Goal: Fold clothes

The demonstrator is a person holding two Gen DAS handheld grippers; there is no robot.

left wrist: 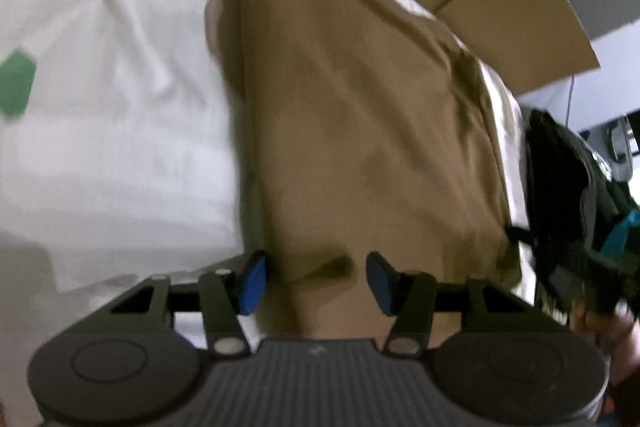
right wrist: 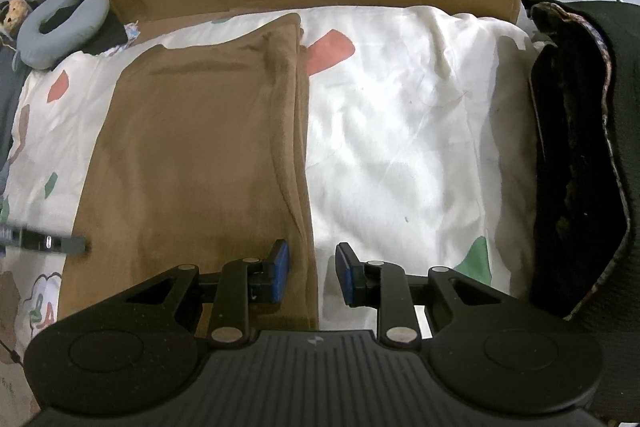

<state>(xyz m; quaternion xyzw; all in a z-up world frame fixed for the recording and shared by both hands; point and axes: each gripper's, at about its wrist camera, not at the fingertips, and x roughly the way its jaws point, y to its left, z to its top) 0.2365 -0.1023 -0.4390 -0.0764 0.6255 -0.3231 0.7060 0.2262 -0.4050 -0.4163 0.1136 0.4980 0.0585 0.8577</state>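
On the bed (right wrist: 400, 131) the brown garment (right wrist: 192, 147) lies flat as a long panel, its axis running away from both claws. Its doubled right edge sits between the right claw's (right wrist: 311, 277) parted, empty pads. The left claw (left wrist: 316, 281) — open, gripping nothing — hovers over the near end.

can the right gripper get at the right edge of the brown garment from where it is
Probably yes. The right gripper is open with the brown garment's right edge running between its fingers, and nothing lies on that edge; only the white patterned sheet is beside it.
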